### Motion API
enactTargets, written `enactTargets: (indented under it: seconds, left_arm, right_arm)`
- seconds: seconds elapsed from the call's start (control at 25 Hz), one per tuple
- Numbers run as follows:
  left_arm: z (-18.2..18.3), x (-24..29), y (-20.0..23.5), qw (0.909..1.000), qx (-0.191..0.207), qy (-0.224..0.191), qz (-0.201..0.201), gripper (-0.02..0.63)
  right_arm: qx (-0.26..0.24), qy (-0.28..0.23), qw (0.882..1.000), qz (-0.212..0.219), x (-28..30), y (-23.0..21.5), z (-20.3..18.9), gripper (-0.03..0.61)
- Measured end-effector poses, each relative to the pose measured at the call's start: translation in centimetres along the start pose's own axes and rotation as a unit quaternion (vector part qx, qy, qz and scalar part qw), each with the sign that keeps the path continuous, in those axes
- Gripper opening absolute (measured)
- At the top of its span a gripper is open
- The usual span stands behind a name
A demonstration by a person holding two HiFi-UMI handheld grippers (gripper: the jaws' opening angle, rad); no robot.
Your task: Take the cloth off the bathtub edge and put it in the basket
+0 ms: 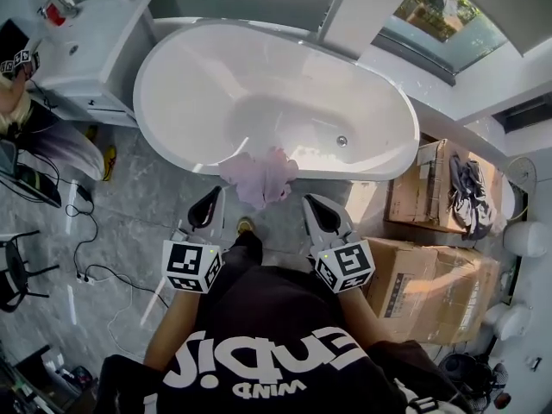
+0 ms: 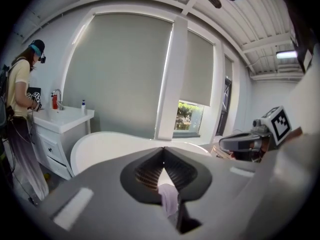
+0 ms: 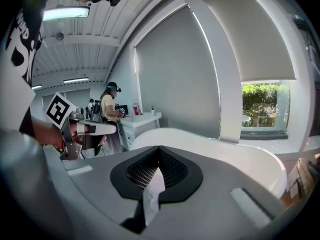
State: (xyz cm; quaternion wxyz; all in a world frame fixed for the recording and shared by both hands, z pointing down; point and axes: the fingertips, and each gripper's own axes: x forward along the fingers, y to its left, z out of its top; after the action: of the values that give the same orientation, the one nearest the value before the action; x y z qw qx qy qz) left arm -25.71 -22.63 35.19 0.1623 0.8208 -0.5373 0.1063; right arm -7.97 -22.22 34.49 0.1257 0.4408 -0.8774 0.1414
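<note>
A lilac cloth [image 1: 260,176] hangs over the near rim of the white bathtub [image 1: 172,145], bunched and drooping down the tub's outer side. My left gripper [image 1: 215,194] is just left of and below it, my right gripper [image 1: 309,199] just right of it. Both are off the cloth, with their jaws pointing toward the tub. In the left gripper view the gripper [image 2: 163,149] has its jaws meeting at the tips, and a strip of cloth [image 2: 169,199] shows below them. In the right gripper view the gripper [image 3: 159,148] is likewise shut and holds nothing. No basket is in view.
A white vanity with a sink [image 1: 95,41] stands left of the tub, where another person [image 2: 20,104] is standing. Cardboard boxes [image 1: 431,270] sit to the right, one with shoes [image 1: 470,184] on top. Cables [image 1: 86,248] run across the grey floor at left.
</note>
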Motion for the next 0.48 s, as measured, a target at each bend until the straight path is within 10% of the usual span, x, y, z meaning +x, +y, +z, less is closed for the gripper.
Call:
enactTargets:
  seconds: [0.48]
  left_arm:
    - [2.7, 4.7, -0.3, 0.9975, 0.015, 0.005, -0.069, -0.003]
  right_arm:
    - [0.012, -0.012, 0.999, -0.032, 2.8, -1.4, 2.4, 0.009]
